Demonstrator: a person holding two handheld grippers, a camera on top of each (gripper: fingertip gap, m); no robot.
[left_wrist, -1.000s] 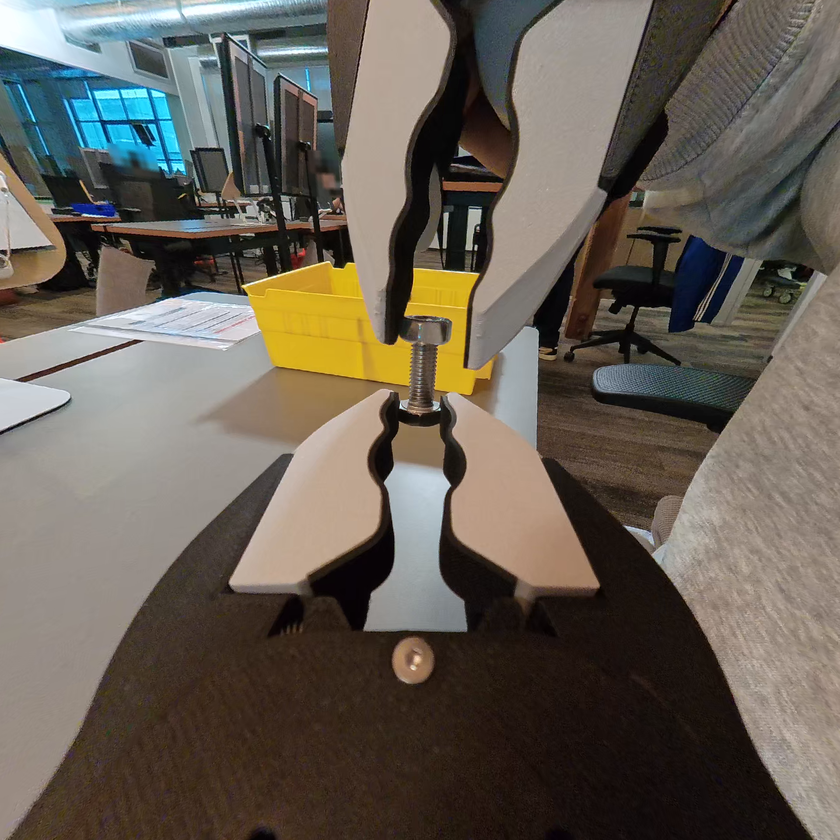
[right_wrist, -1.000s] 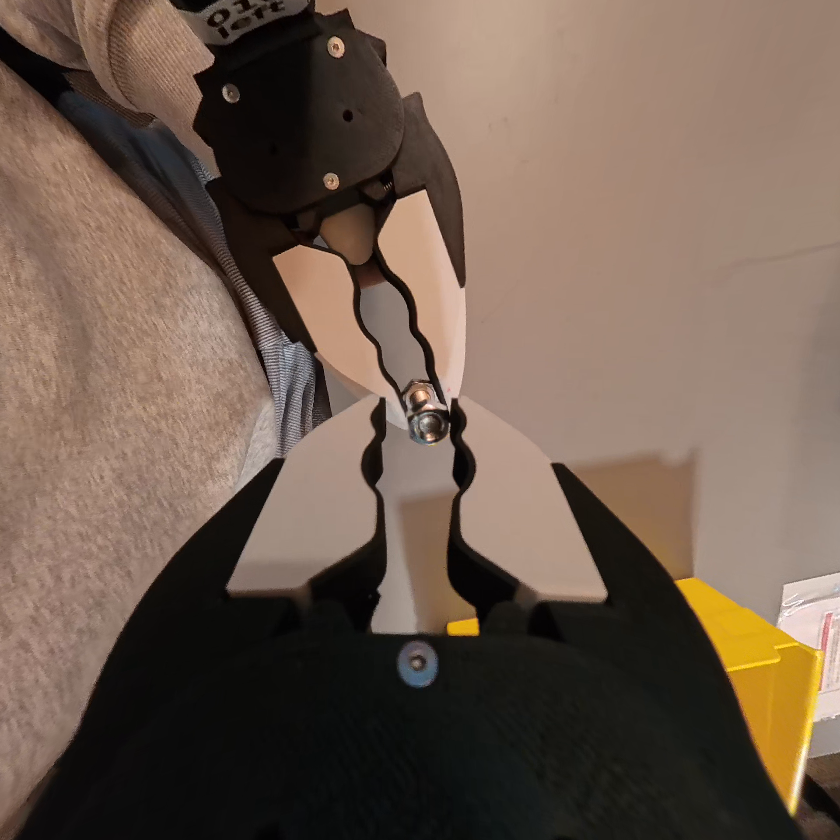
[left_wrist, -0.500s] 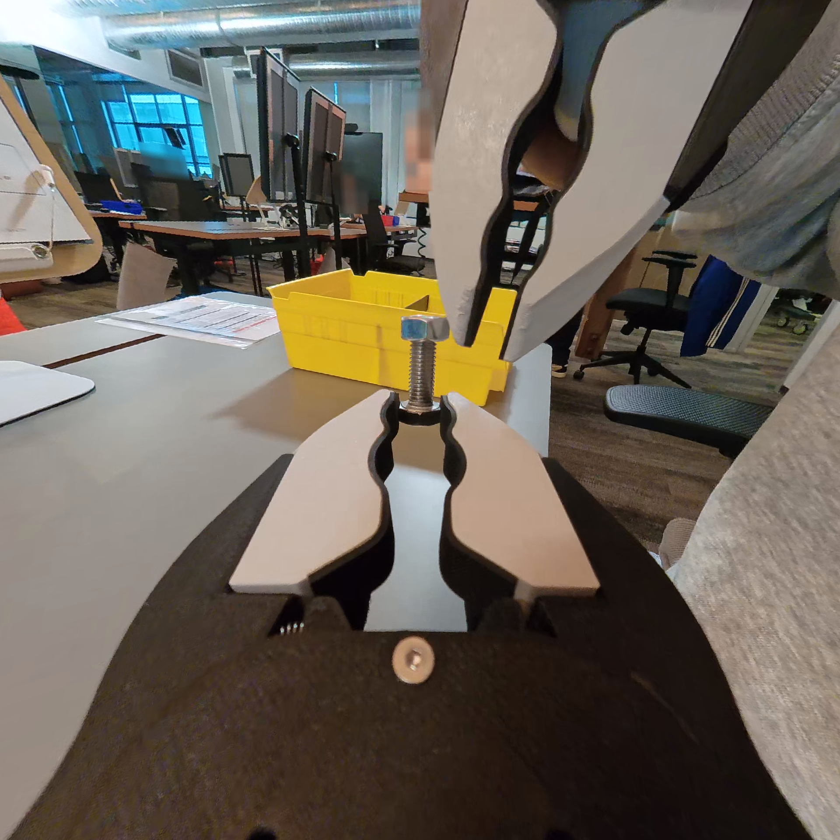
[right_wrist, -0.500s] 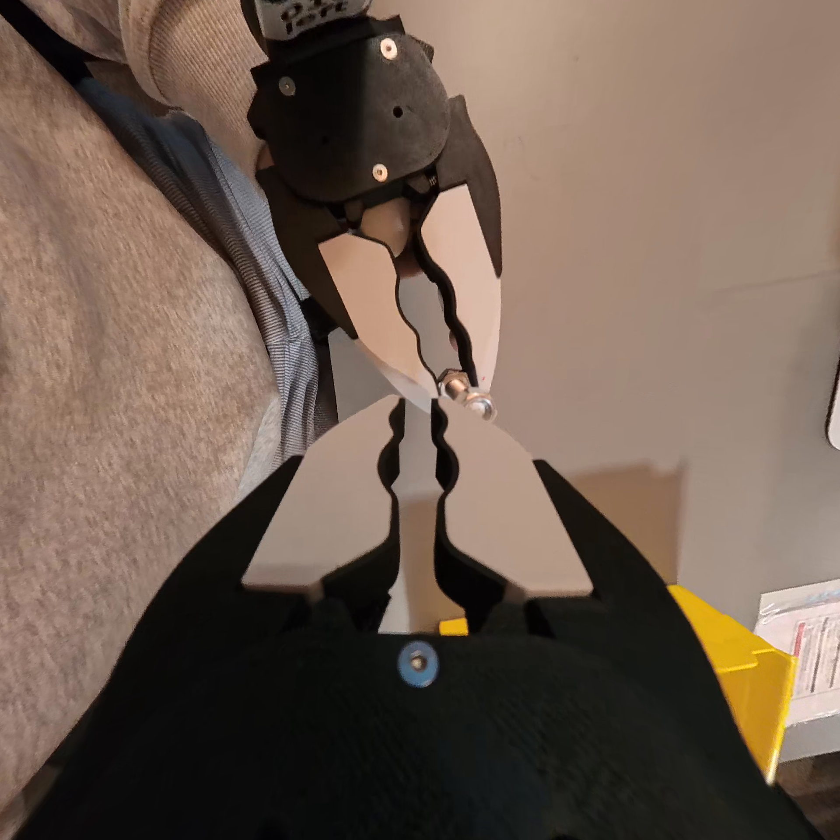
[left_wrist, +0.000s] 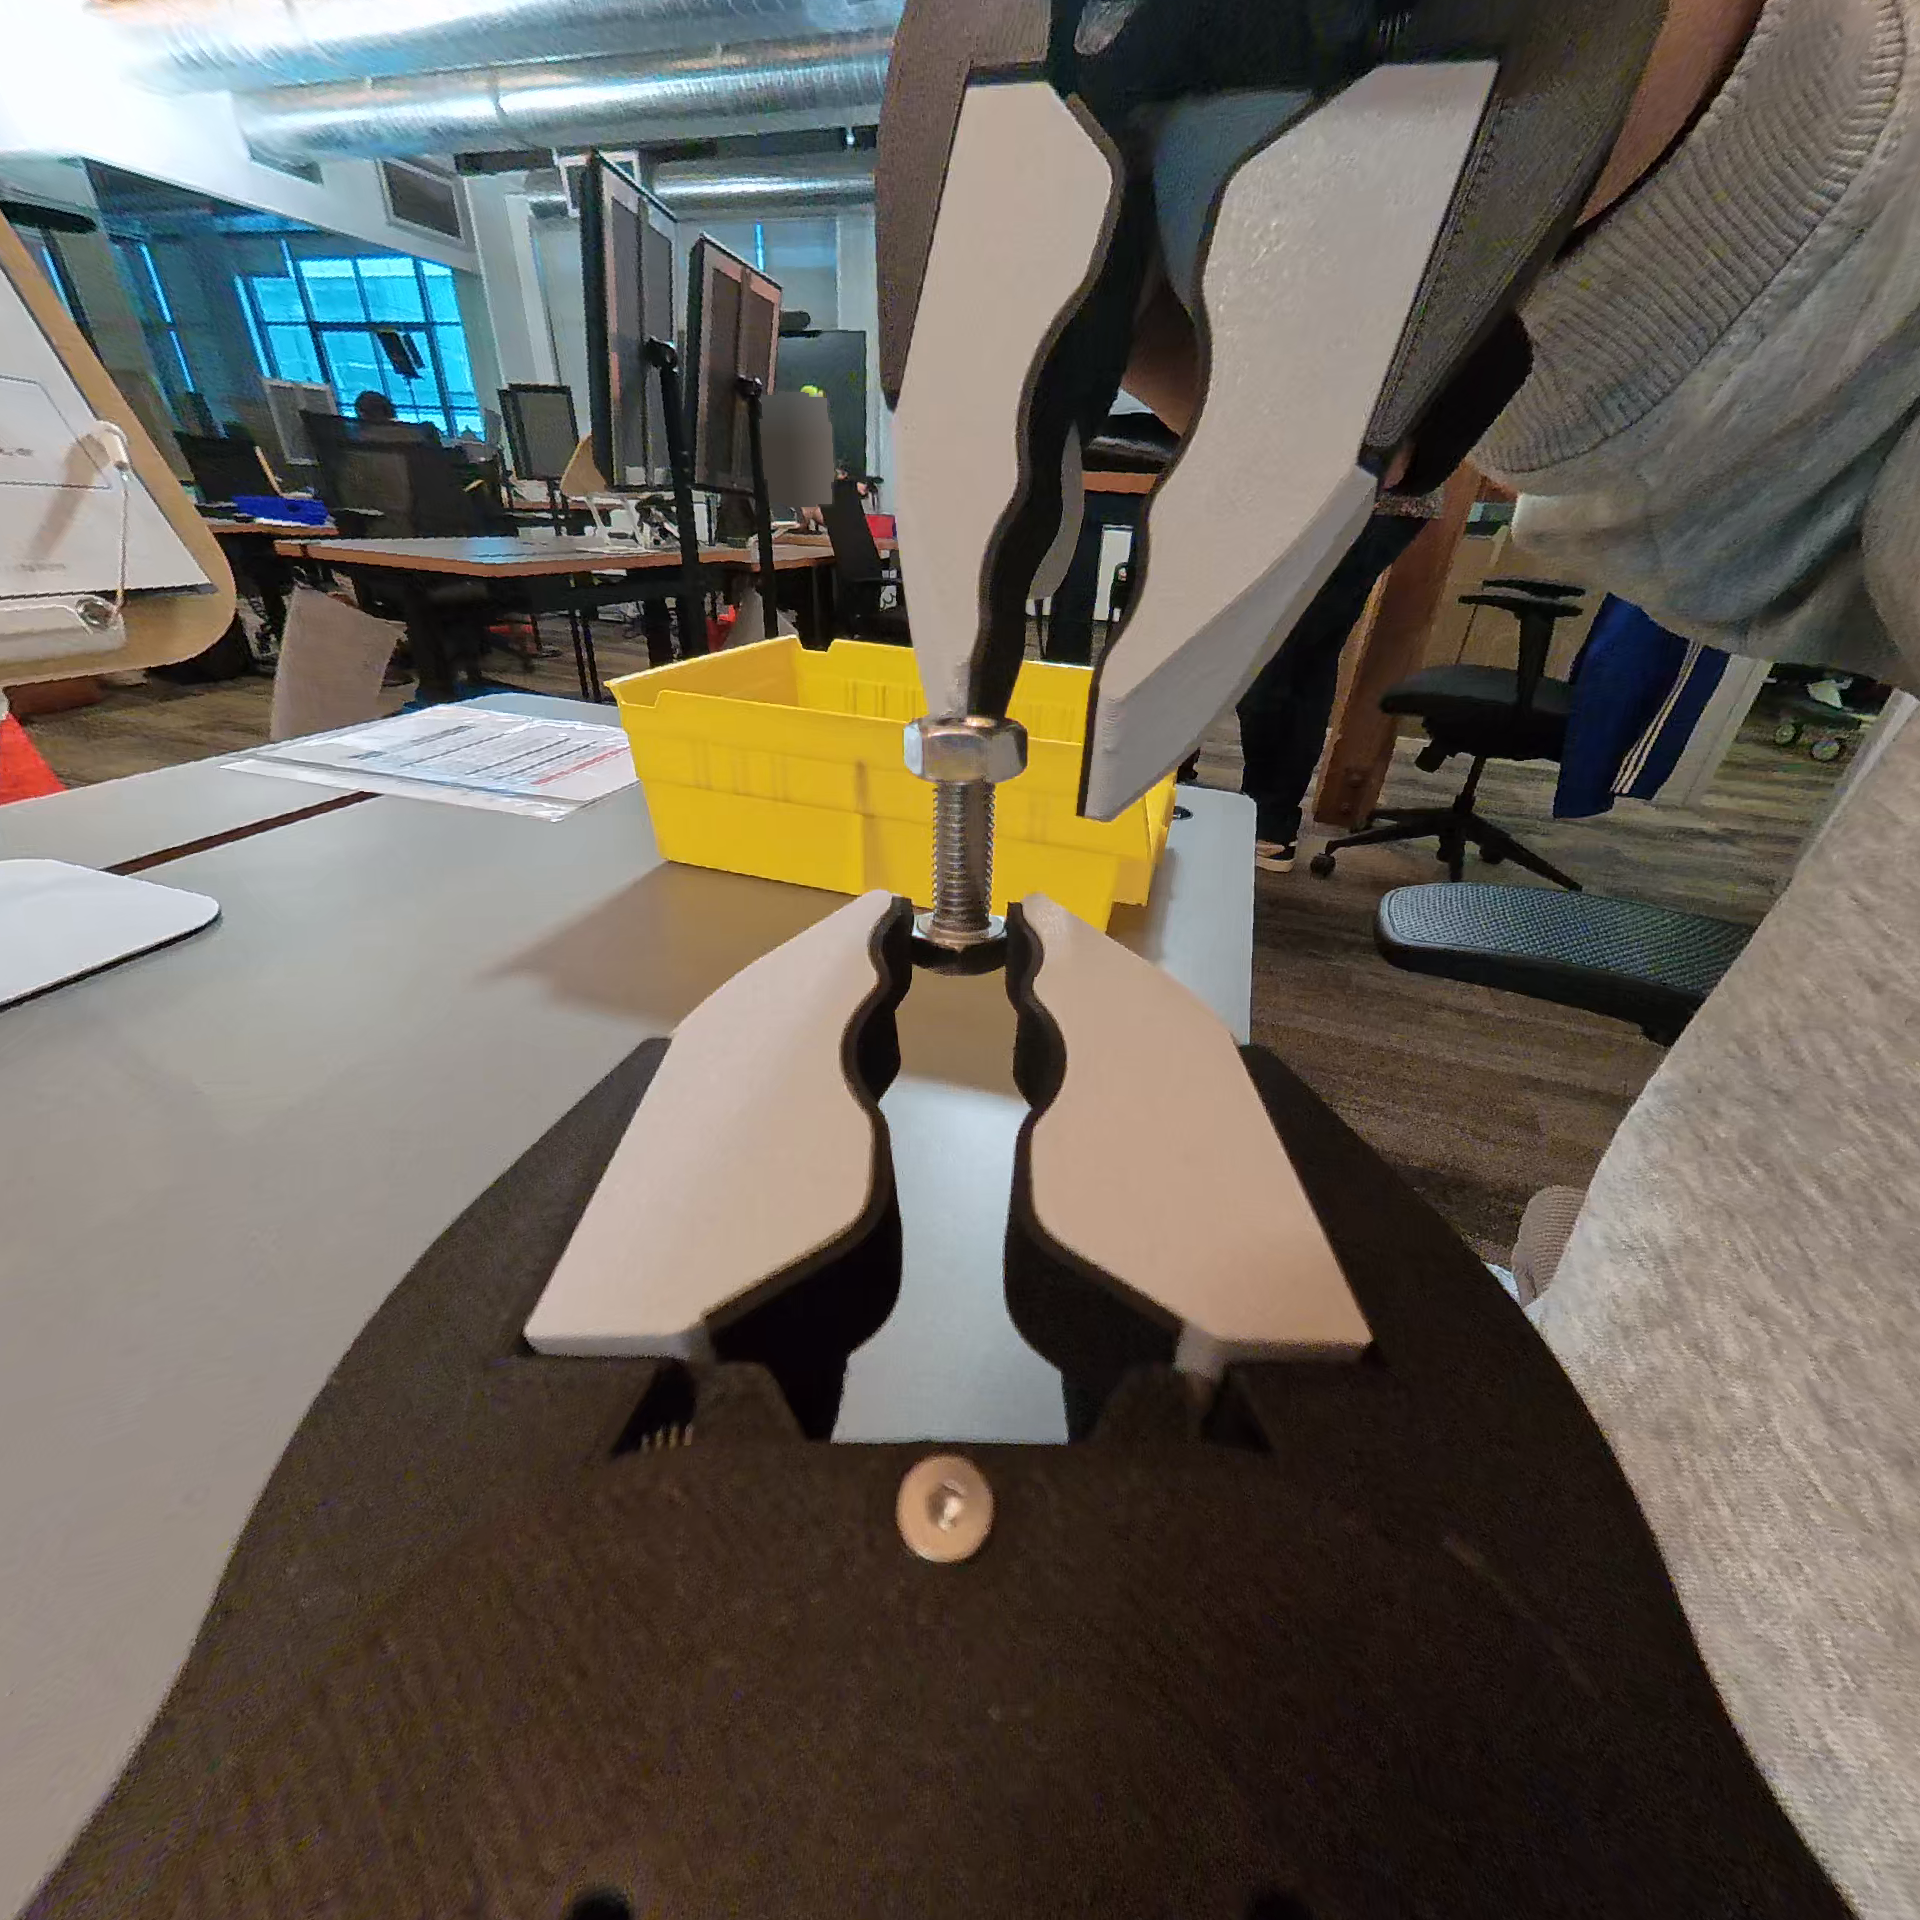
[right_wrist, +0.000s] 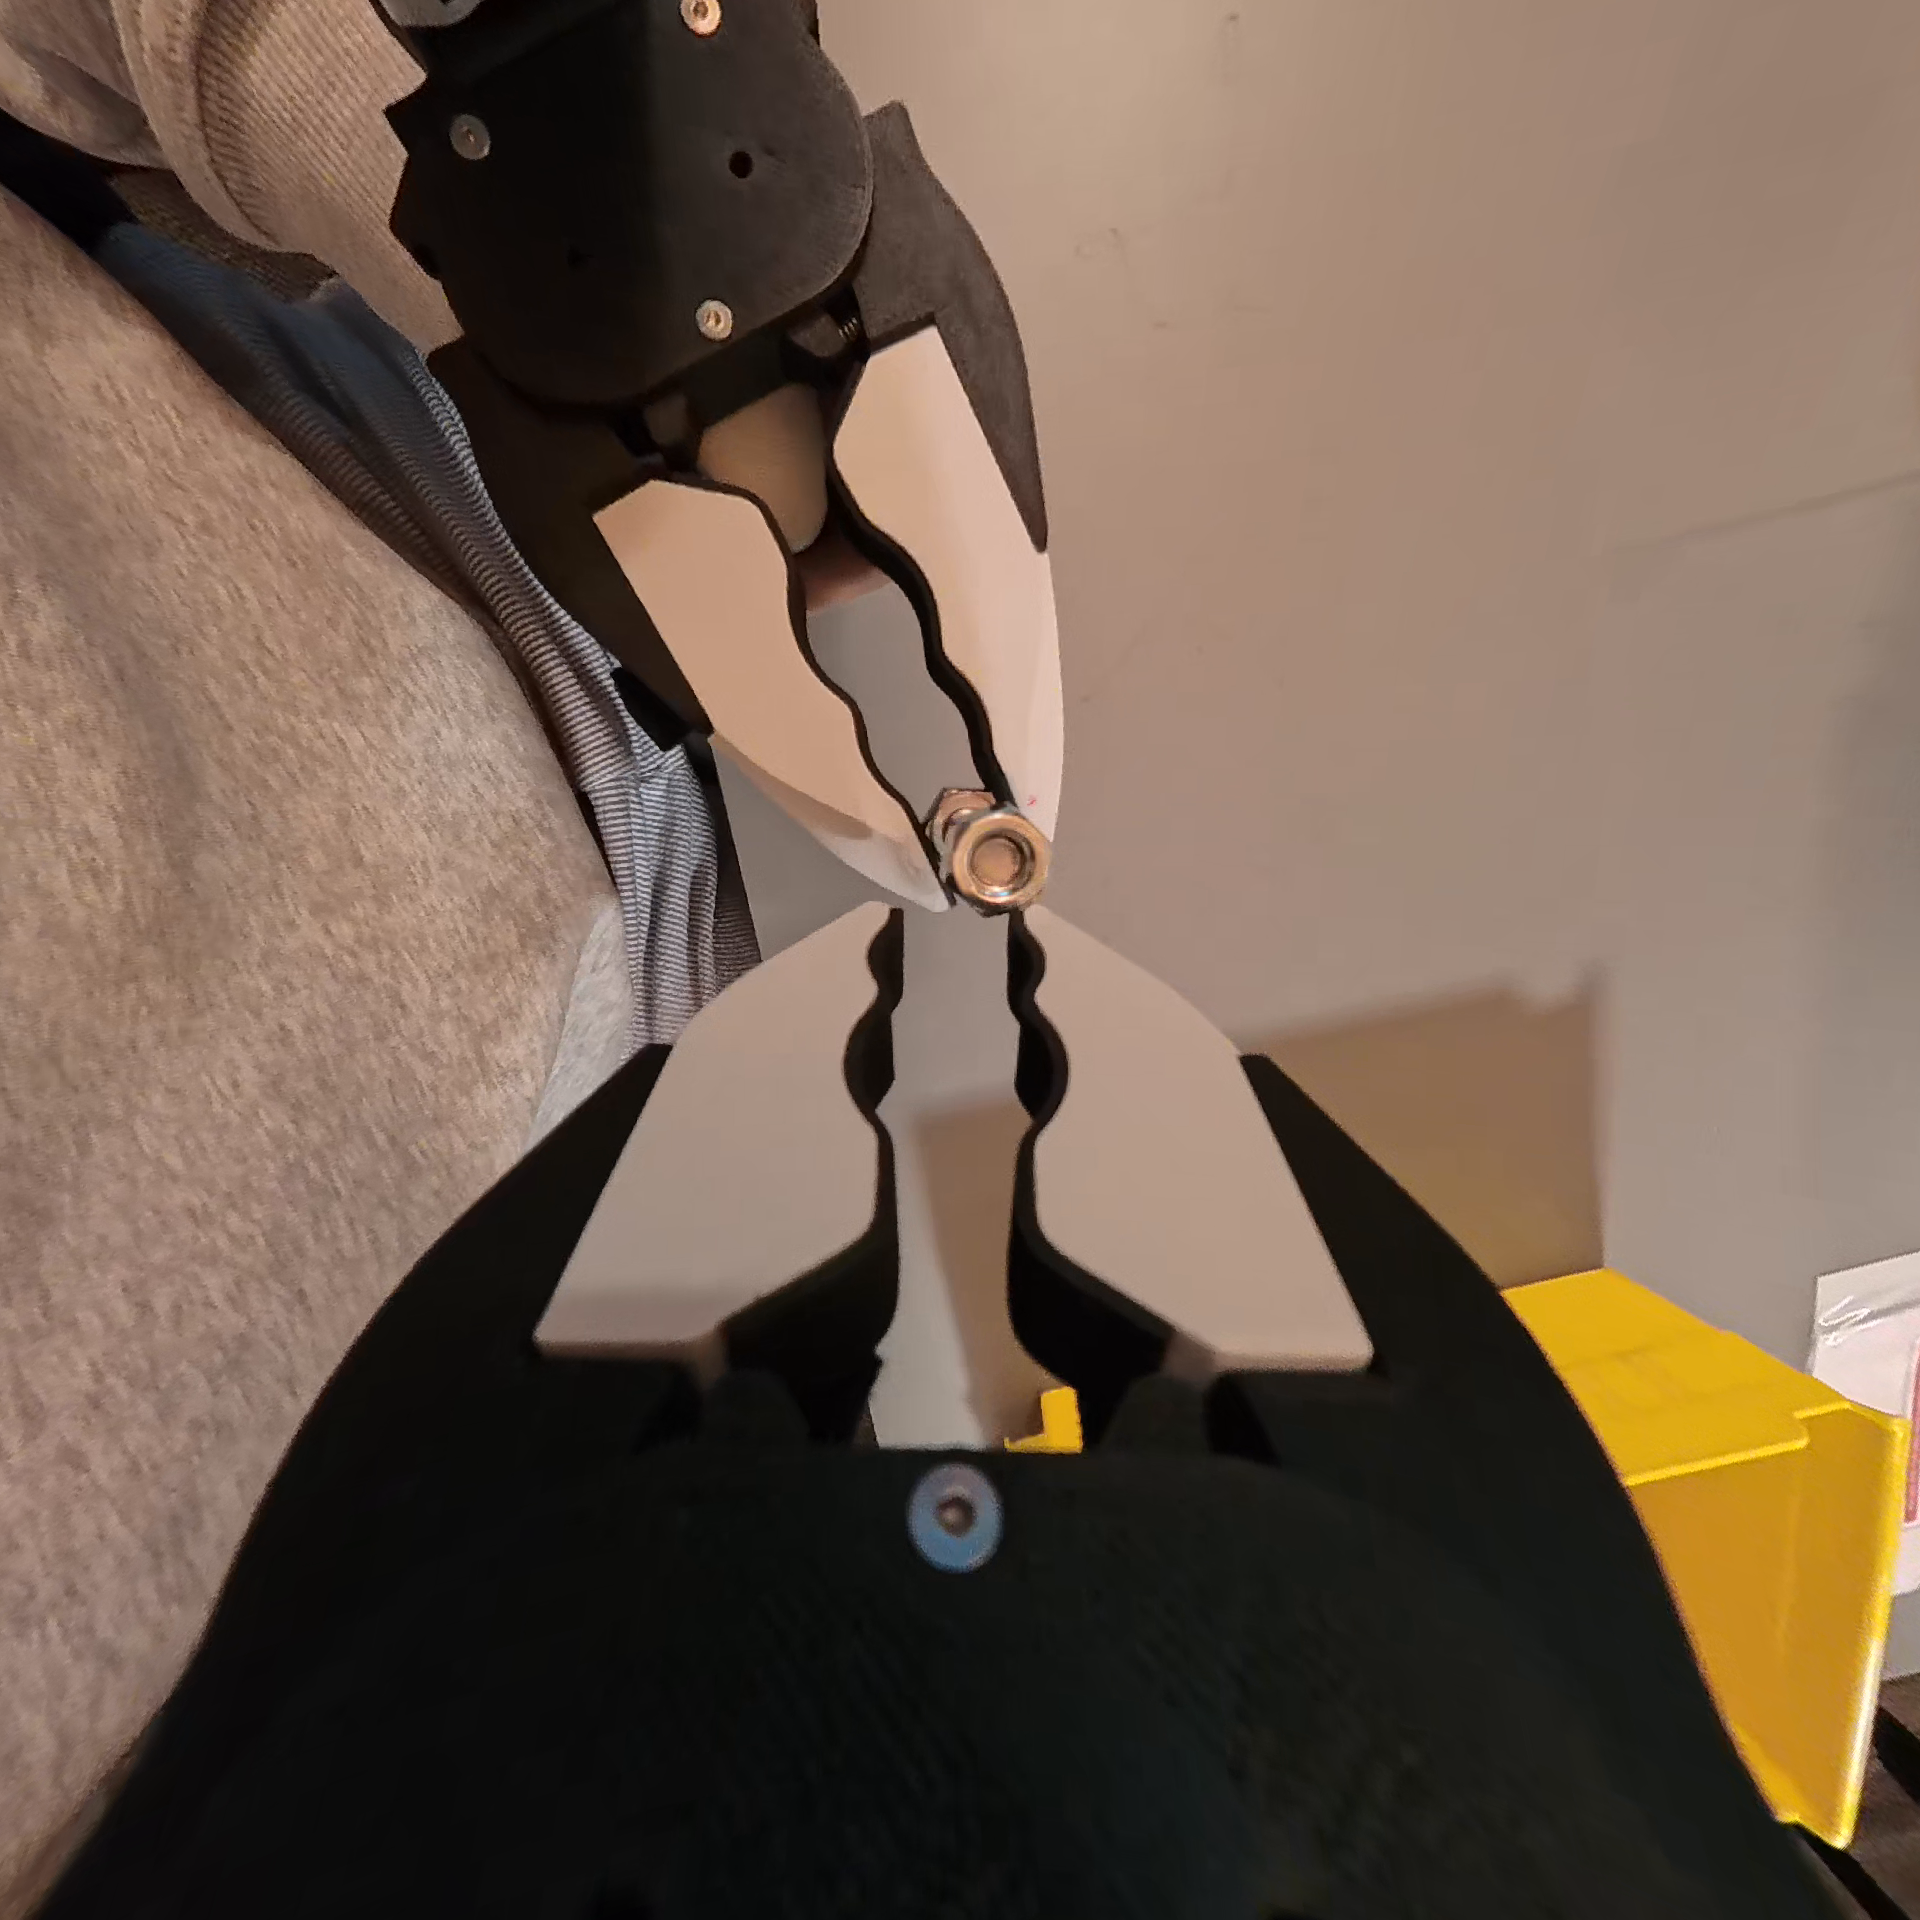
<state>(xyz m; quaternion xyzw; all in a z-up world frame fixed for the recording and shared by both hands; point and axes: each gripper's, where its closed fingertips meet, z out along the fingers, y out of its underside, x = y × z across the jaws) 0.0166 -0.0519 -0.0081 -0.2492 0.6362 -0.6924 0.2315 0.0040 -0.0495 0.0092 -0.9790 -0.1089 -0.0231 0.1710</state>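
A steel bolt (left_wrist: 963, 831) stands upright over the grey table (left_wrist: 312, 1091), hex head up. My left gripper (left_wrist: 961, 920) is shut on the nut (left_wrist: 961, 932) at the bolt's lower end. My right gripper (left_wrist: 1034, 753) comes down from above with its fingers apart and holds nothing. One of its fingertips (left_wrist: 951, 686) rests on top of the bolt head (left_wrist: 964, 748). In the right wrist view the bolt head (right_wrist: 997, 862) shows end-on just beyond my right gripper (right_wrist: 954, 920). The left gripper (right_wrist: 982, 852) holds the nut (right_wrist: 951, 816) behind it.
A yellow plastic bin (left_wrist: 779, 800) stands on the table just behind the bolt and also shows in the right wrist view (right_wrist: 1714, 1475). Papers in a clear sleeve (left_wrist: 447, 748) lie at the back left. A mesh office chair (left_wrist: 1558, 940) stands off the table's right edge. Grey sleeves (left_wrist: 1766, 1247) are close. The grippers are tip to tip, or close to it.
The right gripper let go of the bolt head, swung off to the side with its fingers closer, and has come back over the head, turned and open. The left gripper kept its hold.
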